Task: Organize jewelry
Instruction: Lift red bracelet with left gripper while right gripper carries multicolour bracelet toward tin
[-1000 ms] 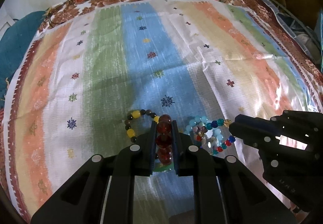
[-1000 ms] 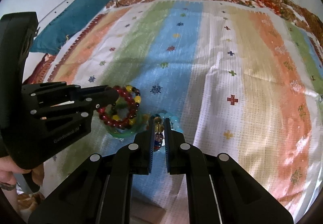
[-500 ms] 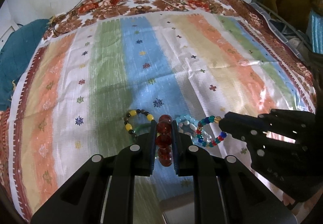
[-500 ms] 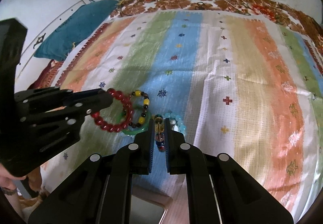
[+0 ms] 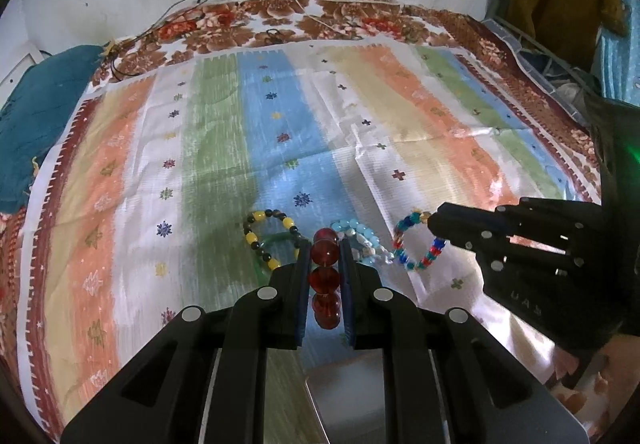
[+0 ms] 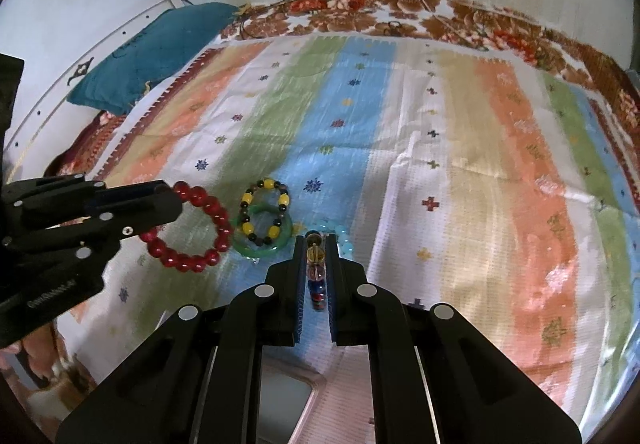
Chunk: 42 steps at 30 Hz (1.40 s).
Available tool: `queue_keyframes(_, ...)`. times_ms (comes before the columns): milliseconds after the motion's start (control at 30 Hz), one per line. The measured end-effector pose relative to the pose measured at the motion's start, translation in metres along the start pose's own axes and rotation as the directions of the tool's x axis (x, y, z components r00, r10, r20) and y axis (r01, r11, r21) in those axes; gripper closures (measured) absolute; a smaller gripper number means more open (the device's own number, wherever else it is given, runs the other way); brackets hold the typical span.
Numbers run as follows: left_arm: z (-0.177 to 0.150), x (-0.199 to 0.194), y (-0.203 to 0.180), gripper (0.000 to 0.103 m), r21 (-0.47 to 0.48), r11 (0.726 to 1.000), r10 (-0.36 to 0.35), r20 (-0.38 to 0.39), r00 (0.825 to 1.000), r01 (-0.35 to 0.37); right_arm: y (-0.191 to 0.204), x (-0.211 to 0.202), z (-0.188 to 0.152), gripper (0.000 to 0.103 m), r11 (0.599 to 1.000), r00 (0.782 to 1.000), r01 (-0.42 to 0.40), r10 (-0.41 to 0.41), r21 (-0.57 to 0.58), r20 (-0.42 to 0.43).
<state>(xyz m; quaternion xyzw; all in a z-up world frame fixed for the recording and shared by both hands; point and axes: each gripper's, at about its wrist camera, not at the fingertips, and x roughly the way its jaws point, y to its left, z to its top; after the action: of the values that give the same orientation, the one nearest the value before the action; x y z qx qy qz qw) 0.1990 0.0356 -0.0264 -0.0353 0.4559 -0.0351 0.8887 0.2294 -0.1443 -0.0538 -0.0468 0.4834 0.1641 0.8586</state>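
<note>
The left gripper (image 5: pixel 325 276) is pinched on a red bead bracelet (image 6: pixel 190 232), and the right gripper (image 6: pixel 316 276) is clamped on a multicoloured bead bracelet (image 5: pixel 416 244); both loops hang above the striped cloth (image 6: pixel 440 172). Between the two tips, on the cloth, lie a yellow-and-dark bead bracelet (image 6: pixel 265 213) over a green bangle (image 6: pixel 262 236), with a pale blue bead bracelet (image 5: pixel 360 238) just ahead of the right gripper's tips.

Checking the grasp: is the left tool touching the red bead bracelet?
Touching. The left wrist view shows the red bead bracelet pinched between the left tool fingers.

Matte black left gripper (image 5: pixel 326 276), silver screws; faint embossed lettering, possibly "UAS".
</note>
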Motion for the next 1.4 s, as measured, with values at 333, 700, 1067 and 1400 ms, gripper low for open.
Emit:
queue_keyframes(333, -0.014, -0.024, -0.005, 0.090, -0.003, 1.000, -0.010, 0.037, 0.999, 0.010, 0.010, -0.025, -0.012, 0.093, 1.000, 0.999, 0.008, -0.007, -0.025, 0.045)
queue_keyframes(700, -0.035, -0.045, -0.014, 0.090, -0.005, 1.000, -0.024, 0.061, 0.998, 0.024, 0.029, -0.048, -0.026, 0.093, 0.997, 0.995, 0.012, -0.005, -0.079, 0.095)
queue_keyframes(1067, -0.050, -0.056, -0.022, 0.090, 0.000, 0.999, -0.043, 0.074, 0.996, 0.044, 0.041, -0.066, -0.040, 0.093, 0.995, 0.992, -0.013, 0.025, -0.098, 0.122)
queue_keyframes(1400, -0.066, -0.057, -0.026, 0.090, 0.012, 0.999, -0.047, 0.056, 0.997, 0.046, 0.044, -0.068, -0.057, 0.093, 0.995, 0.995, -0.045, 0.052, -0.087, 0.089)
